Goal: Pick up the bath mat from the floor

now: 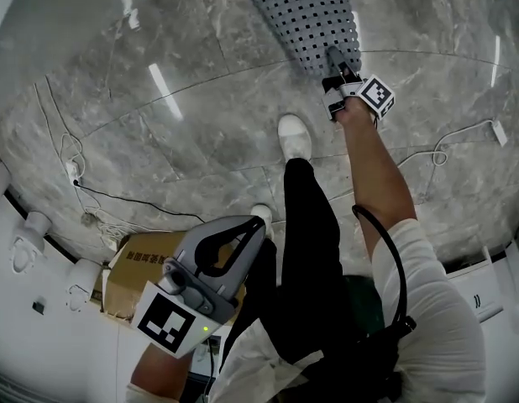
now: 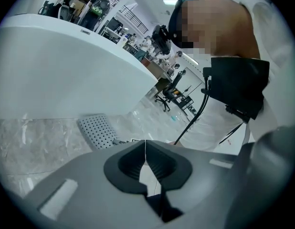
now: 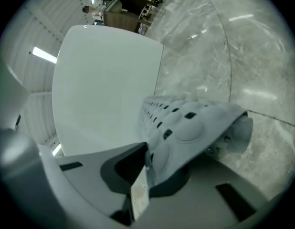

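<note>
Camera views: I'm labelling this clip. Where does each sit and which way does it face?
Head view: on the head, facing down at the floor; shows legs, right arm, left gripper, right gripper.
Left gripper view: on the shut left gripper, facing the tub and the person's torso.
Right gripper view: on the right gripper, shut on the mat, facing the tub; no body.
Shared: all three show the mat.

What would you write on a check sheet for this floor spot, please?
Surface: shiny grey marble floor.
Job's things: grey bath mat with holes, near end pinched, the rest on the floor.
Clutter: cardboard box.
Grippers: right gripper fingers shut on the mat's edge; left gripper shut, empty.
Cables: white cable and black cable on the floor.
Surroundings: big white rounded wall; a person's white shoe.
</note>
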`<state>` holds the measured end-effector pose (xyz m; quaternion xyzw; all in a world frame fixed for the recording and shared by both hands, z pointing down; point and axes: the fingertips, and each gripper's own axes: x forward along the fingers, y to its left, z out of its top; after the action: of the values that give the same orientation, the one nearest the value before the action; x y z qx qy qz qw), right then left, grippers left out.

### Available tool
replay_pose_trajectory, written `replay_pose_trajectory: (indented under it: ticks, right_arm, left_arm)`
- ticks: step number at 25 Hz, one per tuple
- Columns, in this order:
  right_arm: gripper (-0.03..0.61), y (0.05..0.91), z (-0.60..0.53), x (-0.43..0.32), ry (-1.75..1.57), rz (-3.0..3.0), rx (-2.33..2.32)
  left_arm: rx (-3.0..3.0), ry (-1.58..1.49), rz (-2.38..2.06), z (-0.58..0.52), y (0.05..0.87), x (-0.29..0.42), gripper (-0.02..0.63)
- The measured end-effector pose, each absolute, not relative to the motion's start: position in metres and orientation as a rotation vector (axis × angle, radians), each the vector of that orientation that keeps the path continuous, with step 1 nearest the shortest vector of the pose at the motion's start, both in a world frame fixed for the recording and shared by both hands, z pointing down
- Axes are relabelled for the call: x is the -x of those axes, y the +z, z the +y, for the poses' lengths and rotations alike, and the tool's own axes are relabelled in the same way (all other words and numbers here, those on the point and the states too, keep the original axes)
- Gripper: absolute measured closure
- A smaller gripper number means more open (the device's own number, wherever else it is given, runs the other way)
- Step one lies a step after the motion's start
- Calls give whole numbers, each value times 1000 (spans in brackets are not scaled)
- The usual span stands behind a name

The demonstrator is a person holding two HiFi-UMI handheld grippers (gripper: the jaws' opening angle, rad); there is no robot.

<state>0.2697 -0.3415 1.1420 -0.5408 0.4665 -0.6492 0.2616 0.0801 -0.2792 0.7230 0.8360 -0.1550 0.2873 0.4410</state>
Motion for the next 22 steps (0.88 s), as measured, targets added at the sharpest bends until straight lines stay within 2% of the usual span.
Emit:
replay_pose_trajectory:
  ticks: [11,22]
  right_arm:
    - [563,1032,-386,-266,-1747,1444,1471]
    - [565,912,-373,-233,-1762,1676,1473]
  left_arm:
    - [-2156,601,-478,-287,635,-69,607]
    - [-2223,482,-599,-252,555,-12,607]
